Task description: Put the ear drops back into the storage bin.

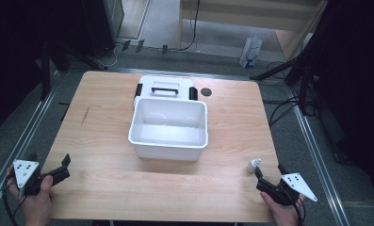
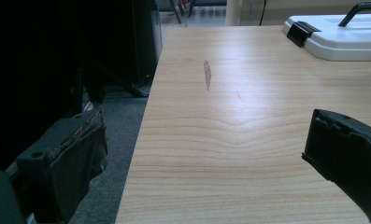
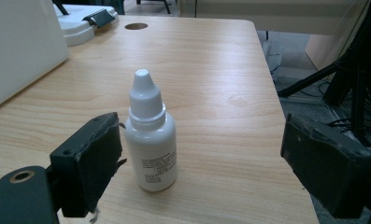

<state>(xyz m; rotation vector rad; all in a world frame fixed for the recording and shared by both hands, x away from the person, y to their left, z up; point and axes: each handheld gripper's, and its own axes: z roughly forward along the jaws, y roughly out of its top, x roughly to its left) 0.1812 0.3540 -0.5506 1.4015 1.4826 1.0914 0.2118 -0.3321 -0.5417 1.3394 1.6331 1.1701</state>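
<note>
A small white dropper bottle [image 3: 151, 140] with a printed label stands upright on the wooden table [image 1: 104, 122], near the front right corner [image 1: 254, 165]. My right gripper [image 3: 199, 140] is open around it; the bottle sits close to the left-hand jaw in the right gripper view and does not touch either jaw. From above, the right gripper [image 1: 269, 172] sits just behind the bottle. My left gripper [image 1: 49, 161] is open at the table's front left corner, one jaw off the edge, with nothing between its jaws [image 2: 206, 144].
An open white bin [image 1: 169, 141] stands mid-table, empty as far as I can see. Its white lid [image 1: 166, 84], with black handle and latches, lies flat behind it and shows again [image 2: 342, 39]. A round dark hole [image 1: 206, 92] lies beside the lid.
</note>
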